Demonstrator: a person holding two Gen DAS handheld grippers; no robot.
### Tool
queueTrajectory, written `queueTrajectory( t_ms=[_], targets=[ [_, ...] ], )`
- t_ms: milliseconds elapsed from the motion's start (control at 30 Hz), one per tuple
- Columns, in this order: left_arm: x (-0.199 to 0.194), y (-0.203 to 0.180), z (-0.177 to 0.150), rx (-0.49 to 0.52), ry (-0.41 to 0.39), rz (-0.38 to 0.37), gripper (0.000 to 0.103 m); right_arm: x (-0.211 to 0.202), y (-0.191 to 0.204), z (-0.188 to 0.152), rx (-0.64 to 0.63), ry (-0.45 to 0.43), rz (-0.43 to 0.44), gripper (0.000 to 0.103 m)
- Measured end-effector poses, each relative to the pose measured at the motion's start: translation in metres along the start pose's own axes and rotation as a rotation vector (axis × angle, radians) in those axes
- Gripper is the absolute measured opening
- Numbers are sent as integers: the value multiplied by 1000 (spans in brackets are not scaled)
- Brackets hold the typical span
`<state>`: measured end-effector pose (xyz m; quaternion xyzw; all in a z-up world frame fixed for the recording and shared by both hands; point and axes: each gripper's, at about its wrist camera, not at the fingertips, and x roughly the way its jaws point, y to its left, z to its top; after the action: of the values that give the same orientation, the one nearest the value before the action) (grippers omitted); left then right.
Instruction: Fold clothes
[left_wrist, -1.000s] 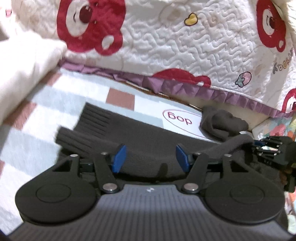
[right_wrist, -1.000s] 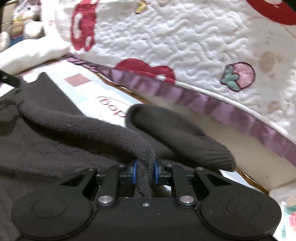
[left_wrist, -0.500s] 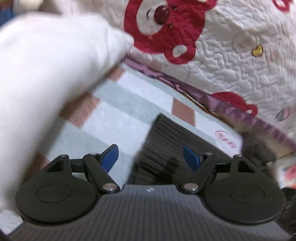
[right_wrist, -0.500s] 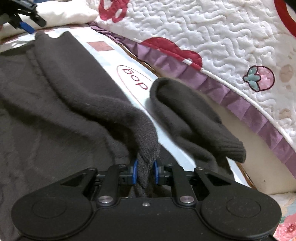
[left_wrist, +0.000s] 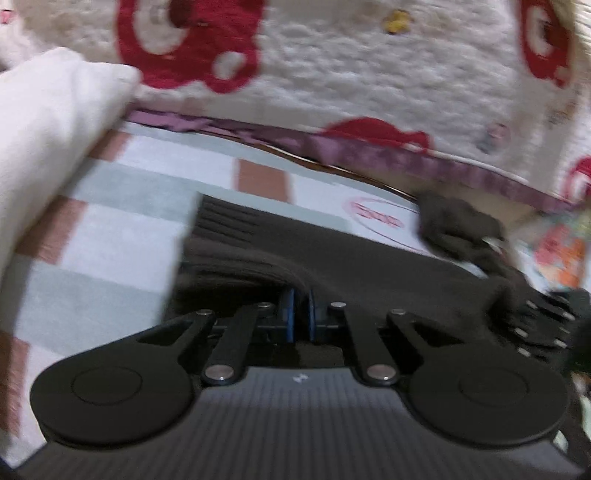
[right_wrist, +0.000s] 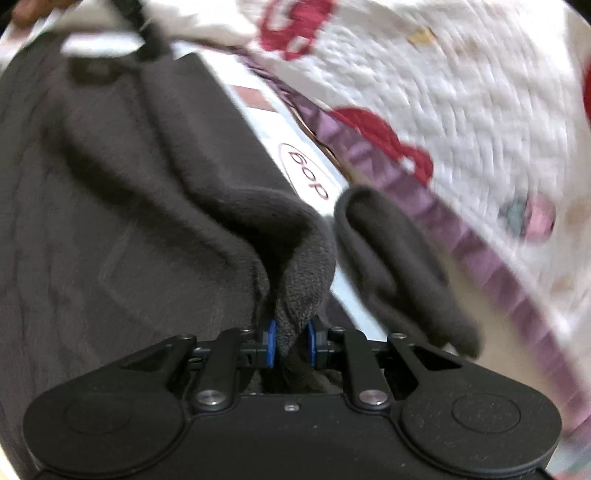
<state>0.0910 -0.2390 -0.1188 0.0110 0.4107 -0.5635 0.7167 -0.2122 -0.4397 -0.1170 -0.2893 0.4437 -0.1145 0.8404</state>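
A dark brown knitted sweater (left_wrist: 332, 254) lies spread on a checked bedsheet (left_wrist: 110, 221). In the left wrist view my left gripper (left_wrist: 301, 314) is shut on a ridge of the sweater near its ribbed hem (left_wrist: 221, 225). My right gripper (right_wrist: 290, 341) is shut on a bunched fold of the same sweater (right_wrist: 129, 184). One sleeve (right_wrist: 399, 266) is folded over and lies to the right of that fold, its cuff pointing towards me. The right gripper (left_wrist: 546, 321) shows at the right edge of the left wrist view. Both views are blurred.
A white quilt with red bear prints and a purple frilled edge (left_wrist: 369, 74) (right_wrist: 461, 110) rises behind the sweater. A cream pillow (left_wrist: 48, 140) lies at the left. An oval logo (right_wrist: 304, 171) is printed on the sheet beside the sweater.
My left gripper was open; it swung left, came back and has shut on the sweater near the hem. The right gripper keeps its hold and has pulled the fabric.
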Motion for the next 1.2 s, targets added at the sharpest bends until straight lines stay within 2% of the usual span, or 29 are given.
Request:
queueTrajectory(
  t_ms=[33, 67, 133, 200, 233, 267, 300, 433, 500, 567, 667, 733, 767, 800, 833, 1000, 1100, 1167, 1200],
  targets=[
    [-2, -3, -4, 9, 14, -36, 7, -3, 6, 0, -44, -5, -10, 18],
    [-2, -5, -6, 14, 22, -33, 7, -5, 11, 0, -88, -9, -19, 18],
    [1, -6, -7, 17, 29, 15, 8, -8, 6, 1, -28, -9, -36, 18],
    [5, -4, -6, -2, 32, 58, 21, -12, -10, 6, 98, -25, -42, 20],
    [7, 1, -4, -34, 31, 72, 26, -11, -13, 13, 117, -31, -16, 23],
    [7, 8, -2, -72, 24, 77, 38, -8, -15, 23, 116, -35, 21, 25],
    [7, 16, 0, -115, 13, 77, 42, -5, -16, 33, 116, -39, 58, 26],
    [5, 40, 3, -242, -24, 60, 42, 8, -22, 72, 113, -55, 205, 35],
    [1, 44, 3, -245, -32, 75, 42, 14, -24, 91, 111, -62, 279, 29],
    [-3, 45, 2, -228, -34, 93, 42, 20, -27, 111, 109, -70, 353, 29],
    [-8, 49, 2, -226, -42, 103, 42, 46, -20, 123, 99, -54, 413, 36],
    [-8, 51, 1, -234, -44, 105, 42, 63, -14, 127, 90, -41, 410, 40],
    [-8, 51, 0, -231, -43, 111, 40, 69, -15, 126, 112, -41, 416, 39],
    [-7, 50, 0, -219, -42, 125, 40, 74, -17, 125, 143, -44, 426, 14],
    [-8, 47, 1, -198, -45, 141, 39, 77, -23, 123, 199, -44, 437, 12],
    [-20, 27, 7, -61, -112, 158, 39, 71, -64, 123, 480, -107, 397, 11],
    [-20, 17, 10, 12, -132, 187, 42, 55, -68, 123, 530, -150, 383, 11],
    [-16, 9, 10, 73, -119, 233, 43, 43, -69, 124, 555, -179, 375, 11],
    [-14, 6, 10, 105, -110, 258, 49, 38, -70, 124, 567, -193, 371, 11]
  ],
)
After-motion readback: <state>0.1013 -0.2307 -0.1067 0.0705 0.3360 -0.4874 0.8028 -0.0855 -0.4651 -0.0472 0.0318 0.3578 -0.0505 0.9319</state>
